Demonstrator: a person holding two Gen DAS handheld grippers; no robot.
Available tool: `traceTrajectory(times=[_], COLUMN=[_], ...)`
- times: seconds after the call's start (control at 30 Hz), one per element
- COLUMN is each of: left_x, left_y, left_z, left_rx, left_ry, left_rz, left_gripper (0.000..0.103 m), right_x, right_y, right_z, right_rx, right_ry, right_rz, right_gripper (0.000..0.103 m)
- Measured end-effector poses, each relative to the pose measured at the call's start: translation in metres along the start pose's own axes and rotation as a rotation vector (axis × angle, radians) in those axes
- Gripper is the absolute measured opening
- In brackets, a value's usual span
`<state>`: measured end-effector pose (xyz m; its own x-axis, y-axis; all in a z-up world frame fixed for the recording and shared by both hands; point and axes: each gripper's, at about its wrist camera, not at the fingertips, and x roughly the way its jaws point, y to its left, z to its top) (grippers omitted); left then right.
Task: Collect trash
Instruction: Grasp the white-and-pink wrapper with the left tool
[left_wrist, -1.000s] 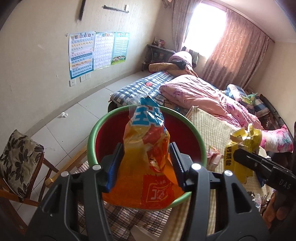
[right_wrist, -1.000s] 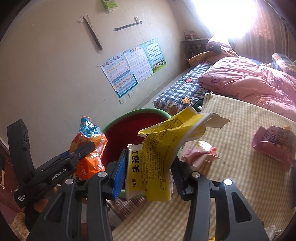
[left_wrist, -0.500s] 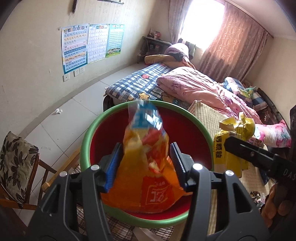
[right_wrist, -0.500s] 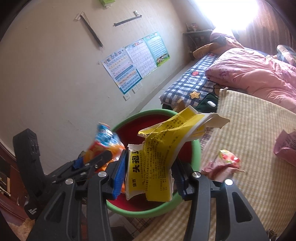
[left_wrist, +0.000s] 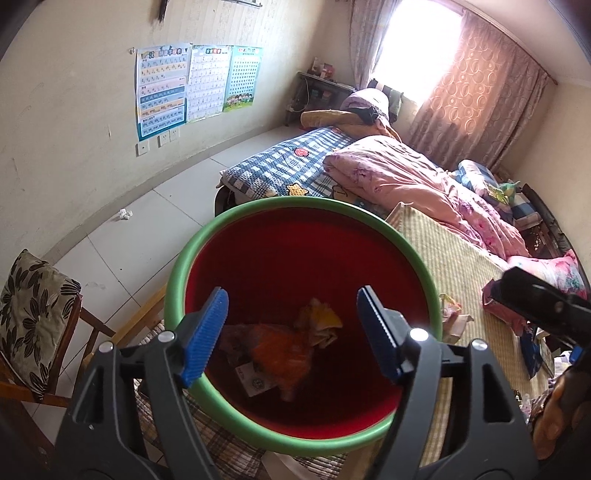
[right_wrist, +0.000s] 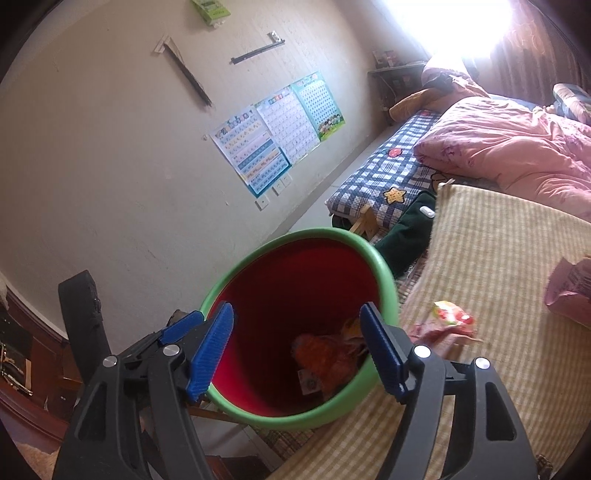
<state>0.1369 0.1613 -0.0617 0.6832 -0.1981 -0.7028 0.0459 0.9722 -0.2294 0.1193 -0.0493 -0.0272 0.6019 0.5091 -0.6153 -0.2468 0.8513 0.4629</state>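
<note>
A round bin with a green rim (left_wrist: 236, 218) and red inside stands at the bed's edge; it also shows in the right wrist view (right_wrist: 384, 266). An orange snack bag (left_wrist: 284, 350) and a yellow wrapper (left_wrist: 321, 321) lie at its bottom; the orange bag shows in the right wrist view too (right_wrist: 325, 354). My left gripper (left_wrist: 291, 336) is open and empty above the bin. My right gripper (right_wrist: 297, 347) is open and empty above the bin's near side. A red-and-yellow wrapper (right_wrist: 448, 319) and a pink bag (right_wrist: 570, 291) lie on the striped mat (right_wrist: 517, 236).
A pink quilt (left_wrist: 406, 173) and a checked blanket (left_wrist: 284, 166) cover the bed behind the bin. A wooden chair with a leaf-print cushion (left_wrist: 33, 310) stands at the left. A small white scrap (left_wrist: 125, 214) lies on the tiled floor by the wall.
Both grippers opened. The orange bag dropped from the left gripper and the yellow wrapper from the right gripper into the bin. Both grippers now sit over the bin.
</note>
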Motion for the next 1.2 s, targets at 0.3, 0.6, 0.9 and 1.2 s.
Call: traceTrajectory(times=[0.3,0.6,0.9,1.2], left_x=[-0.013,-0.016,0.071,0.117], left_y=[-0.034,-0.121,-0.193,-0.206], left_z=[-0.011,-0.036,-0.043,-0.047], left_rx=[0.013,0.143,0.400,0.517], left_ry=[-0.026,-0.009,0.120,0.211], left_rz=[-0.025,-0.164,-0.107,-0.032], left_gripper=[0.070,0.070,0.072,0.072], right_x=[-0.054,-0.123,-0.154,-0.160], right_y=[-0.049,-0.134,-0.166,-0.191], right_z=[-0.015,-0.042,-0.062,-0.056], right_rx=[0.023,0.101,0.114,0.082], right_ry=[-0.049,-0.086,-0.068,-0.046], right_rz=[-0.087,-0.271,-0.281,-0.273], right_gripper=[0.070,0.070,0.070,0.071])
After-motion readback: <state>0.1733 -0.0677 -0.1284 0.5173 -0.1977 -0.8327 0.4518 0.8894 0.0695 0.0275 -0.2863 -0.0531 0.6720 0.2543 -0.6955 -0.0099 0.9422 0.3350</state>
